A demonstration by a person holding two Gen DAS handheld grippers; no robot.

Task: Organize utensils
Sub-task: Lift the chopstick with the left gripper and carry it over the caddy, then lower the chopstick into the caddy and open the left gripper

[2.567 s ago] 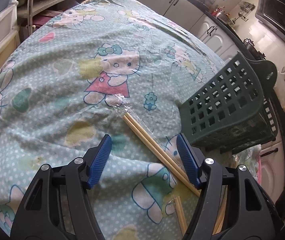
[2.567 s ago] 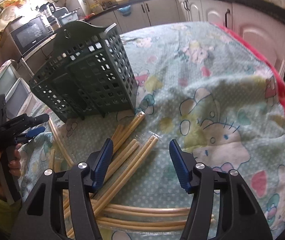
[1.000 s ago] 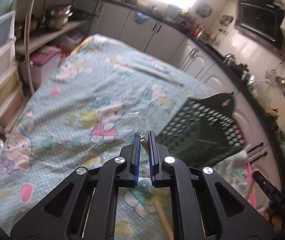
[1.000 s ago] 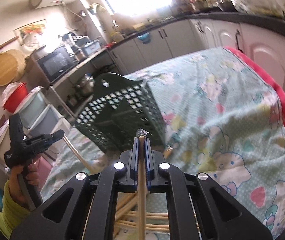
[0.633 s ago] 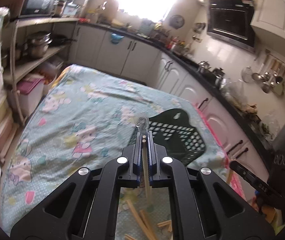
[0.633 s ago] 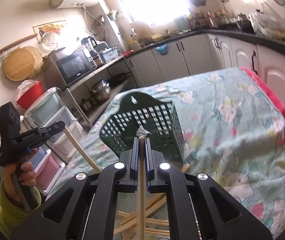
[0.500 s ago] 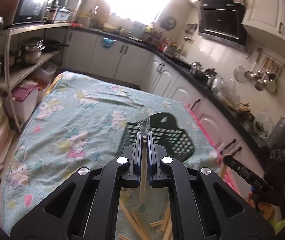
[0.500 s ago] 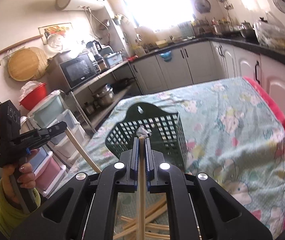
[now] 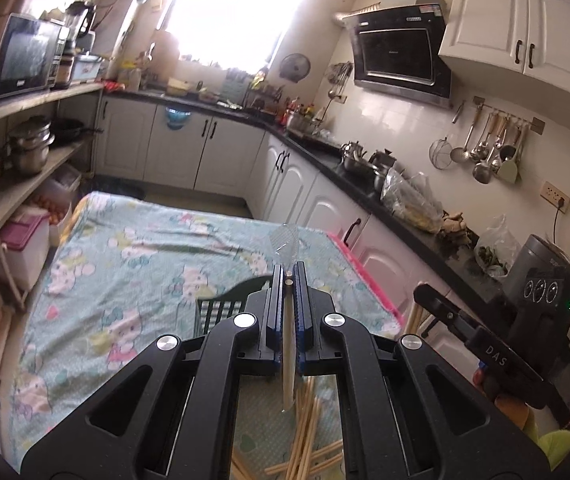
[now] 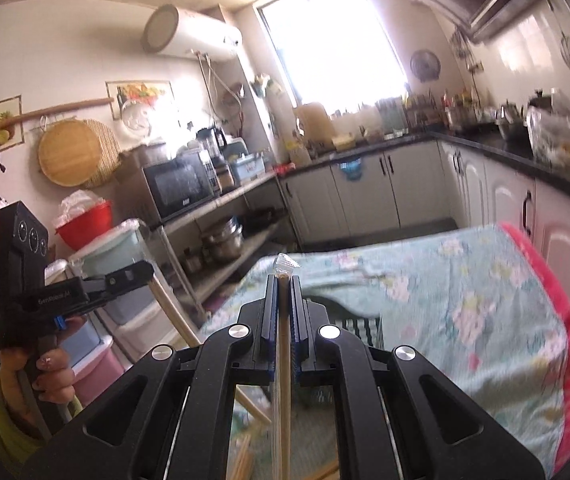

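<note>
Left wrist view: a wrapped chopstick pair (image 9: 288, 344) is squeezed tight in the left hand-held gripper (image 9: 289, 280), high above the bench (image 9: 133, 264). Another chopstick pair (image 10: 283, 360) is squeezed in the right hand-held gripper (image 10: 283, 282).

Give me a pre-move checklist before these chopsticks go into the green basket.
1. Left gripper shut on its wrapped chopsticks: ok, the pair hangs down between the fingers.
2. Right gripper shut on its wrapped chopsticks: ok, the wrapper tip shows above the fingers.
3. Green basket located: ok, on the tablecloth just beyond both grippers.
4. Basket opening facing up and free: cannot tell, the grippers hide most of it.
5. Held chopsticks lifted off the loose chopsticks on the cloth: ok.
6. Grippers apart from each other: ok, each shows at the side of the other's view.
</note>
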